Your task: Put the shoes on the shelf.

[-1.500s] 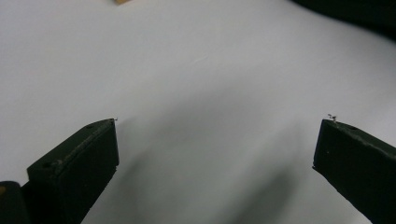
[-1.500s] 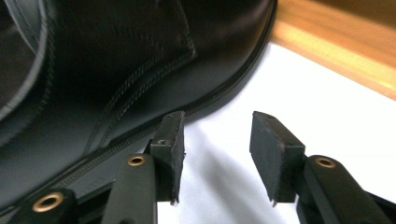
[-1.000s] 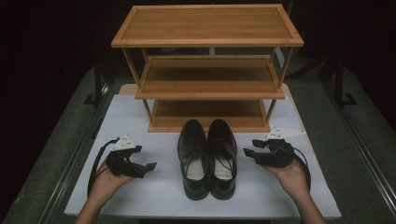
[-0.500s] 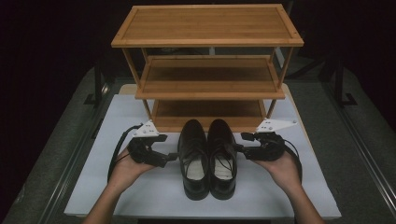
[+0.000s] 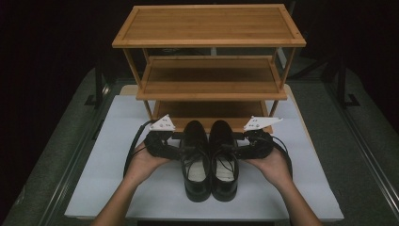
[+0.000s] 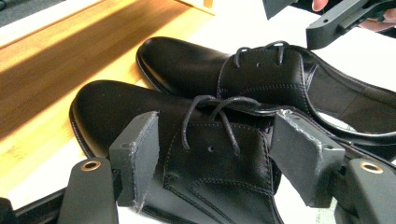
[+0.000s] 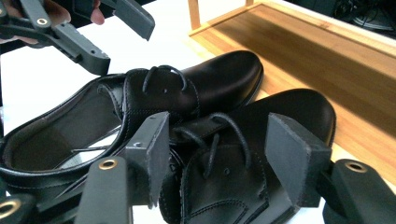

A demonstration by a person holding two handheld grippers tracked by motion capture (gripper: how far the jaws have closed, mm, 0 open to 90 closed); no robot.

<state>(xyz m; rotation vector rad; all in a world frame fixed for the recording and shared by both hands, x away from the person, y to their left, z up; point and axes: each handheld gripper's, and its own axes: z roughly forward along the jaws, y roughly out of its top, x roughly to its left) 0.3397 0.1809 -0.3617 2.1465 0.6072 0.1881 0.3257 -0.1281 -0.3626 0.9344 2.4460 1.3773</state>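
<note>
While both hands reach in from the near edge, the scene reads as follows.

Shoes: a pair of black lace-up shoes stands side by side on the white table top [image 5: 117, 188], toes toward the rack, heels toward the person.
Left shoe [image 5: 195, 162]: it sits just beside the right shoe [image 5: 223, 162], the two touching or almost touching along their inner sides.
Rack: a three-shelf wooden shoe rack [image 5: 209, 26] stands at the far part of the table; the toes of the shoes lie right at the front edge of its lowest shelf [image 5: 211, 109].
Left gripper [image 5: 181, 151]: held in the left hand [image 5: 141, 162], it meets the outer side of the left shoe at the laces. In the left gripper view its pads [image 6: 137, 154] stand spread apart on either side of the laced tongue, not pressing it.
Right gripper [image 5: 237, 149]: held in the right hand [image 5: 273, 165], it meets the outer side of the right shoe. In the right gripper view its pads [image 7: 152, 154] are likewise parted, straddling the laced part without clamping.
Plates: a grey three-cornered plate tops each gripper.
</note>
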